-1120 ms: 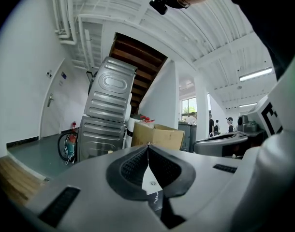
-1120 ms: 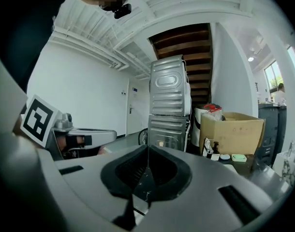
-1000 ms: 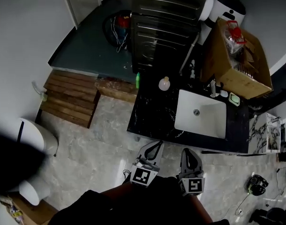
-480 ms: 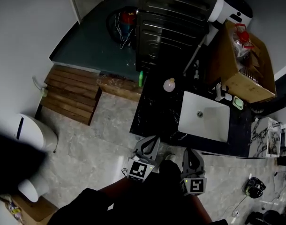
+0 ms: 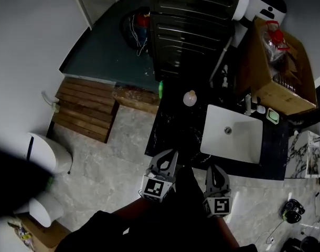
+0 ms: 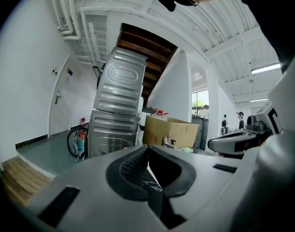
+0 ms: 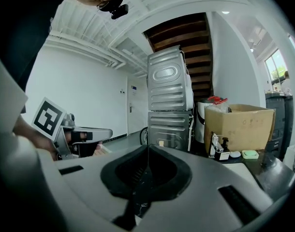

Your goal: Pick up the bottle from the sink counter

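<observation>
while the left gripper and right gripper sat pressed shut, empty, near the counter, the green bottle looked light, probably slick; best pinched mid-body.

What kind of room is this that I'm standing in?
Probably a combined bathroom and laundry area: a white sink set in a black counter, two stacked metal laundry machines behind it, and what looks like a toilet at the far left.

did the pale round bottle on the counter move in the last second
No. The pale round bottle keeps its spot just left of the white basin's back corner.
</observation>
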A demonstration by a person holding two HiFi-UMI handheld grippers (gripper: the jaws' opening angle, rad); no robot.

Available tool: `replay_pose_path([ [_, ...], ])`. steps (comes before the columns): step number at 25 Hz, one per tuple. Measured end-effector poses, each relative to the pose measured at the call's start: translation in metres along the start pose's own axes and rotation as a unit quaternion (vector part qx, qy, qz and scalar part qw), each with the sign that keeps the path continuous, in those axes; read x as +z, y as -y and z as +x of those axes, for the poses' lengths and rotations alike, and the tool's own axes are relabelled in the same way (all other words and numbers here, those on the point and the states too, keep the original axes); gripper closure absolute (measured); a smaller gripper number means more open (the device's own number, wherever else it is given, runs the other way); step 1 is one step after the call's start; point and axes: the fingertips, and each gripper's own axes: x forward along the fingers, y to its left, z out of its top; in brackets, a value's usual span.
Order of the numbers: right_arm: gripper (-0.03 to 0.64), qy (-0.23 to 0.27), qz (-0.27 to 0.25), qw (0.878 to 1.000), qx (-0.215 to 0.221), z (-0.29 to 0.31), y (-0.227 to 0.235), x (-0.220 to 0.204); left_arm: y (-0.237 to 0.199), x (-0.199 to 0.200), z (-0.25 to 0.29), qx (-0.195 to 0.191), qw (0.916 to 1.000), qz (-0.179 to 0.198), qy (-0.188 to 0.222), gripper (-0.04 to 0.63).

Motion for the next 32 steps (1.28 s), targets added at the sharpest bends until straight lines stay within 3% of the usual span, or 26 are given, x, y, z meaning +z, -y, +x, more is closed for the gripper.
replay_pose_path([
  [5, 0.577, 0.001, 0.016, 1.000, -0.001, 0.033, 0.037, 0.003, -0.011, 0.001, 0.039, 0.020, 0.9993, -0.031, -0.010, 0.580],
  [17, 0.577, -0.008, 0.043, 0.998, 0.050, 0.114, 0.093, 0.009, -0.041, -0.001, 0.143, 0.066, 0.9973, -0.026, -0.017, 0.578],
  [26, 0.577, -0.030, 0.073, 0.994, 0.080, 0.155, 0.102, -0.006, -0.058, -0.022, 0.195, 0.078, 0.9951, -0.027, -0.055, 0.578],
  [32, 0.577, -0.034, 0.061, 0.994, 0.086, 0.181, 0.113, -0.001, -0.068, -0.037, 0.221, 0.080, 0.9940, -0.029, -0.069, 0.578],
])
